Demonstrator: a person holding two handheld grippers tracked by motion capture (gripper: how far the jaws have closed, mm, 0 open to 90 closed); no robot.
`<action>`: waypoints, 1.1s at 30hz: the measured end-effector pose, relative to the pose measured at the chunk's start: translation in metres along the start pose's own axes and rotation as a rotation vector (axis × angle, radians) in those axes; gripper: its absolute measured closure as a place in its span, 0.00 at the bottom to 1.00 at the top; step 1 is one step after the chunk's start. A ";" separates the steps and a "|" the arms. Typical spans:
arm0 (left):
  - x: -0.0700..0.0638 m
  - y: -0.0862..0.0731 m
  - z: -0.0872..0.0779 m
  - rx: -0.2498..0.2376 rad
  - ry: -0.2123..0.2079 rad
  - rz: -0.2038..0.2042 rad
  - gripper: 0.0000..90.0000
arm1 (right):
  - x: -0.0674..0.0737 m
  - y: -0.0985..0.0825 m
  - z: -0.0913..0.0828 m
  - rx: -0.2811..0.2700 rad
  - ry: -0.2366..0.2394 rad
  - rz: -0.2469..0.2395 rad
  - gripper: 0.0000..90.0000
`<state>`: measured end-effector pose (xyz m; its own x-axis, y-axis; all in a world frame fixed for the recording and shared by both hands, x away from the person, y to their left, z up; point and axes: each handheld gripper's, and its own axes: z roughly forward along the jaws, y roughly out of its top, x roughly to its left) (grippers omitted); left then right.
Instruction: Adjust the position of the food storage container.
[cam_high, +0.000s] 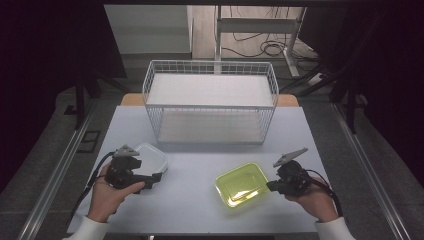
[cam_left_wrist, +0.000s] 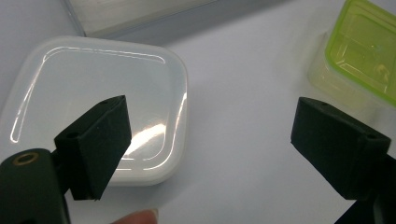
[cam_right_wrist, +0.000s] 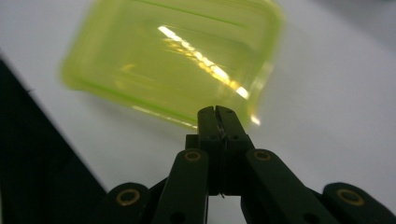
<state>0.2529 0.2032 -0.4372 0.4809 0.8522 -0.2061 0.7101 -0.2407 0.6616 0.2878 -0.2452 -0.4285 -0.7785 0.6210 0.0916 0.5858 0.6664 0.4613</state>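
Your left gripper (cam_high: 159, 176) sits with its jaws spread wide and nothing between them, one jaw over the near edge of the clear lidded container (cam_high: 150, 156) at the table's left front. Its own view adds a fingertip (cam_left_wrist: 140, 216) at the bottom edge. Bare tabletop (cam_high: 192, 200) lies between that box and the yellow-green container (cam_high: 242, 184). Your right gripper (cam_high: 270, 186) is clenched, jaws pressed flat together at that container's near rim; whether they pinch the rim you cannot tell. The wire basket (cam_high: 210, 102) stands well behind.
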 end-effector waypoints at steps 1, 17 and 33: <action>0.000 0.000 0.001 0.001 0.000 0.004 0.13 | 0.005 0.002 0.000 -0.001 0.017 -0.019 0.99; -0.003 -0.001 0.005 0.012 0.000 0.019 0.13 | 0.071 0.013 0.056 0.174 0.160 -0.260 0.99; -0.005 -0.002 0.011 0.039 0.001 0.035 0.13 | 0.080 0.029 0.081 0.120 0.073 -0.199 0.99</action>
<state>0.2549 0.1939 -0.4454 0.5048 0.8437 -0.1824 0.7125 -0.2880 0.6398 0.2604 -0.1428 -0.4794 -0.8929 0.4440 0.0746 0.4384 0.8196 0.3690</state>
